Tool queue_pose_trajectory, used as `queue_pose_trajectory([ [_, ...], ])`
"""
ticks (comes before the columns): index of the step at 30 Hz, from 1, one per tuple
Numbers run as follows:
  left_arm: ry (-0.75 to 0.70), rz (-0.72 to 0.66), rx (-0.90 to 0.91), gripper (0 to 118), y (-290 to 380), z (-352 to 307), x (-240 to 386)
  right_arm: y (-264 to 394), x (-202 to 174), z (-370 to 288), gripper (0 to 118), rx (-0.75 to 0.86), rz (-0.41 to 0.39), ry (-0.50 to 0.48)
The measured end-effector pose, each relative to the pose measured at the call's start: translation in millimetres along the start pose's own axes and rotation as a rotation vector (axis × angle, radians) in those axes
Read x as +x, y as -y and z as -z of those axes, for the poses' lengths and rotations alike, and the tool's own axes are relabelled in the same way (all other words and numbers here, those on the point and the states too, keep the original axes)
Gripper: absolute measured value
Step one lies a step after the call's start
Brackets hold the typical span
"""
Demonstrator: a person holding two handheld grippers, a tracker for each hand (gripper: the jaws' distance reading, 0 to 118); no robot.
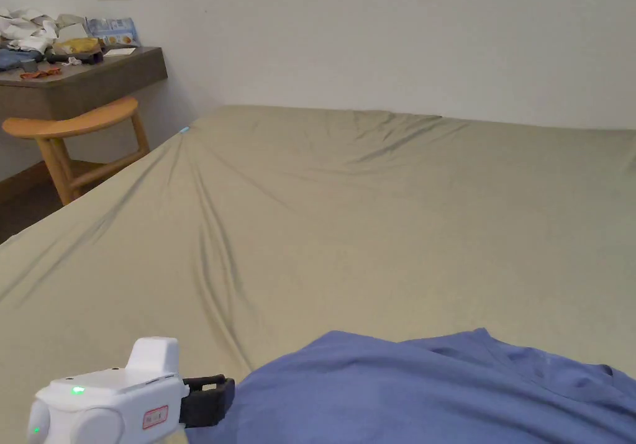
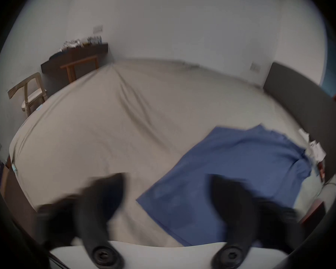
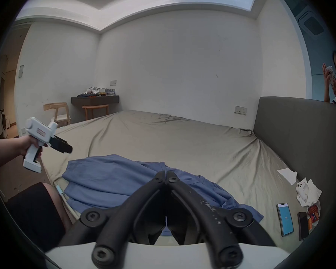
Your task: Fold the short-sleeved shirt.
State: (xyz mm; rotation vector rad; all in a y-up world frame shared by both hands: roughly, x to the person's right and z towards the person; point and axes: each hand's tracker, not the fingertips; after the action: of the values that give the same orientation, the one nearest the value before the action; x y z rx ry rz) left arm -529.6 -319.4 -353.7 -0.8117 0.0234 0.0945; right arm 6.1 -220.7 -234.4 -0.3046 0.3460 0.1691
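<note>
My blue short-sleeved shirt [image 3: 113,178] lies rumpled on the olive bed sheet [image 1: 372,215], at the near edge of the bed, close to my body. My left gripper [image 2: 165,193] hangs over the bed just to the left of the shirt, its 2 jaws spread wide with nothing between them; this view is blurred. In the right gripper view my left hand [image 3: 30,146] holds that gripper up, clear of the cloth. My right gripper [image 3: 165,173] sits low over the shirt with its jaws pressed together at the tips; I cannot tell whether any fabric is caught there. 2 phones [image 3: 285,219] lie on the sheet to the right, near the grey headboard [image 3: 299,129].
</note>
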Motion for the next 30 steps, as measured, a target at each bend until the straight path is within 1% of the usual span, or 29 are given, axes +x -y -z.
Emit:
queue_pose_trajectory([
  [1,-0.039,0.023,-0.031,118,1,16,-1,1,-1,1,2,-0.006,-0.005,0.0],
  [2,-0.046,0.04,-0.058,118,2,28,-1,2,-1,4,2,-0.013,-0.008,-0.001],
  [4,-0.035,0.04,-0.072,106,5,45,-1,3,-1,9,2,-0.024,-0.007,-0.004],
  [7,-0.021,0.043,-0.159,105,14,72,1,3,-3,13,2,-0.038,-0.004,-0.007],
  [8,-0.076,0.06,-0.122,101,18,69,9,3,-2,15,2,-0.043,-0.002,-0.009],
  [9,-0.092,0.061,-0.069,94,17,60,16,4,-3,15,2,-0.046,-0.002,-0.009],
  [10,-0.092,0.036,-0.087,82,20,57,22,4,-2,16,2,-0.048,-0.003,-0.009],
  [11,-0.122,0.062,-0.041,40,25,49,31,5,-1,17,2,-0.05,0.0,-0.008],
  [12,-0.017,0.084,-0.016,22,34,41,43,5,0,20,2,-0.053,0.007,-0.01],
  [13,-0.03,0.1,0.009,4,41,38,55,7,0,21,2,-0.056,0.014,-0.01],
  [14,-0.176,0.188,0.024,0,47,39,67,8,1,23,2,-0.058,0.022,-0.009],
  [15,-0.062,0.263,-0.011,0,51,43,71,8,2,25,2,-0.062,0.033,-0.011],
  [16,-0.119,0.315,0.02,0,54,39,76,9,4,25,2,-0.062,0.042,-0.017],
  [18,0.013,0.256,0.002,0,46,31,70,10,6,23,2,-0.061,0.048,-0.021],
  [20,0.026,0.271,0.024,0,42,15,75,12,13,22,2,-0.071,0.043,-0.014],
  [22,0.056,0.273,0.091,0,36,-4,78,18,25,20,2,-0.091,0.038,0.01],
  [26,0.108,0.216,0.212,0,20,-44,82,24,66,27,2,-0.137,0.04,0.076],
  [27,0.102,0.217,0.25,0,16,-52,83,28,81,34,2,-0.162,0.041,0.11],
  [28,0.101,0.216,0.272,0,11,-60,88,31,96,46,2,-0.211,0.043,0.14],
  [29,0.115,0.211,0.278,0,6,-66,89,35,113,62,3,-0.298,0.043,0.156],
  [30,0.124,0.199,0.286,0,3,-68,89,39,125,77,8,-0.365,0.047,0.172],
])
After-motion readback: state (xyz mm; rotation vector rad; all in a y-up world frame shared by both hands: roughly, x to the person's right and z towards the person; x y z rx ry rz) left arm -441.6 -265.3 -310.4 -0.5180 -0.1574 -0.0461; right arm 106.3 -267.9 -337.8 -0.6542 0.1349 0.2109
